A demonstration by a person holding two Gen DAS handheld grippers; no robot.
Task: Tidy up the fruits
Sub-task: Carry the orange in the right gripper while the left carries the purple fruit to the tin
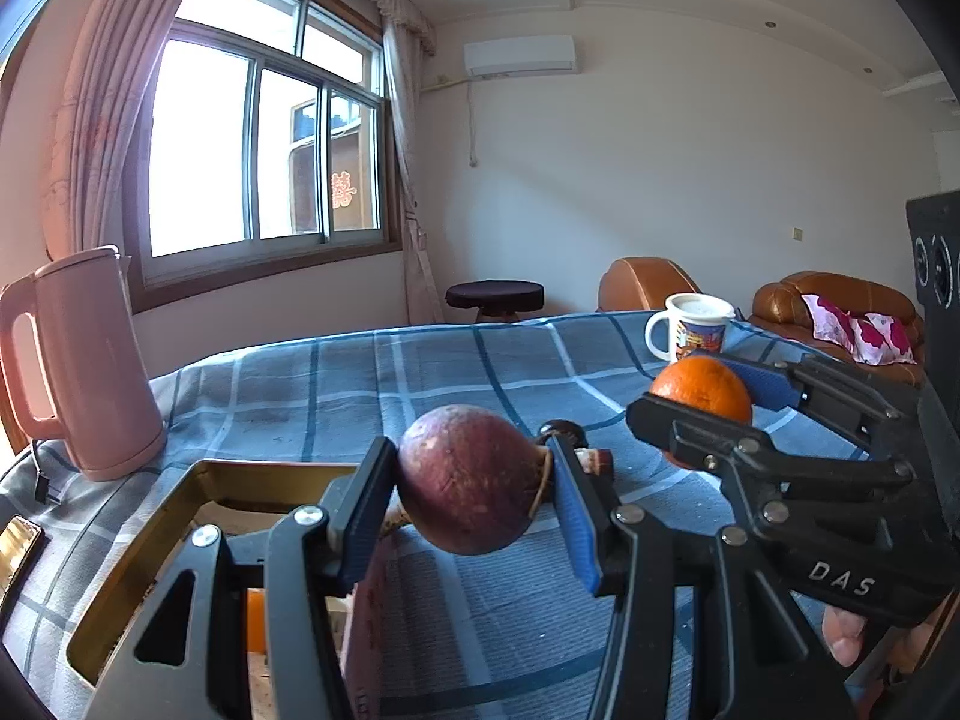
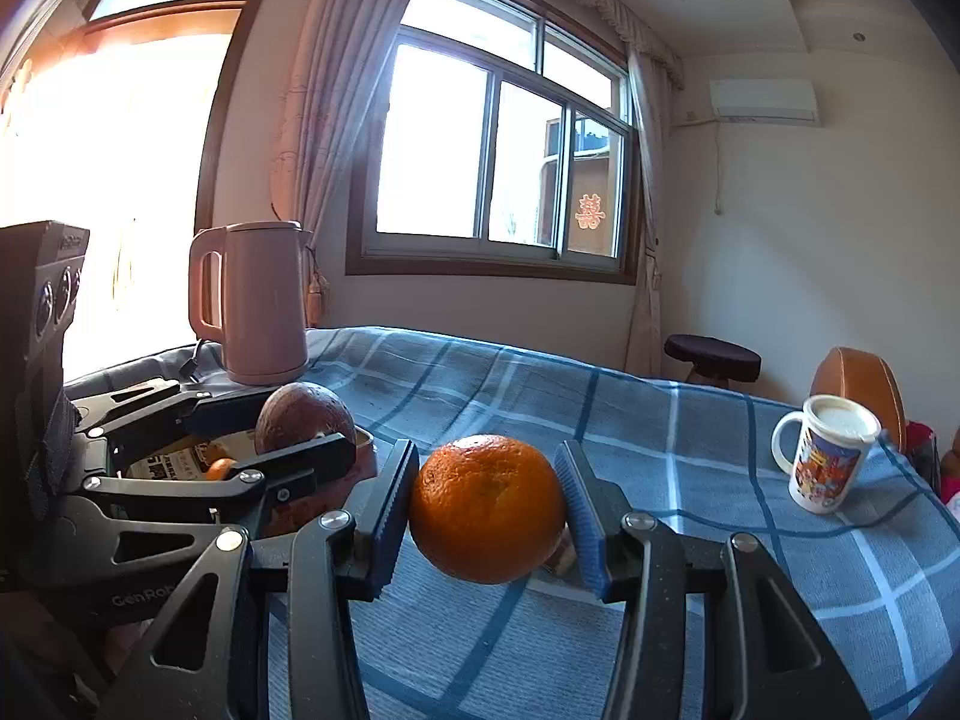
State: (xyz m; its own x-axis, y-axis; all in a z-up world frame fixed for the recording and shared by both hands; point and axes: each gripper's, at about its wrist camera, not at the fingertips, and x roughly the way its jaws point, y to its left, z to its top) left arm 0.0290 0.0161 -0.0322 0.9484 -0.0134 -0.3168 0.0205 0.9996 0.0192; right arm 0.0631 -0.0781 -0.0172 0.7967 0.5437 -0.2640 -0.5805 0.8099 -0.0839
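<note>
- My left gripper (image 1: 471,483) is clamped on a dark purple fruit (image 1: 468,480), both blue pads touching its sides; the fruit is lifted clear of the blue checked cloth (image 1: 420,372).
- My right gripper (image 2: 487,510) is clamped on an orange (image 2: 487,507), likewise held above the cloth.
- A gold-rimmed box (image 1: 180,492) sits toward the left edge of the bed-like surface, near the pink kettle (image 1: 90,360). Another orange piece (image 2: 219,468) already lies inside it.
- Step in hand, as I judge it: both fruits are picked and in transit; the purple fruit is just beside the box's near-right rim.
- Next move calls for carrying the purple fruit over the opening, lowering, then widening the jaws; the orange should wait so the grippers do not collide.
- The mug (image 2: 831,456) stands near the right edge, well apart from this path.
</note>
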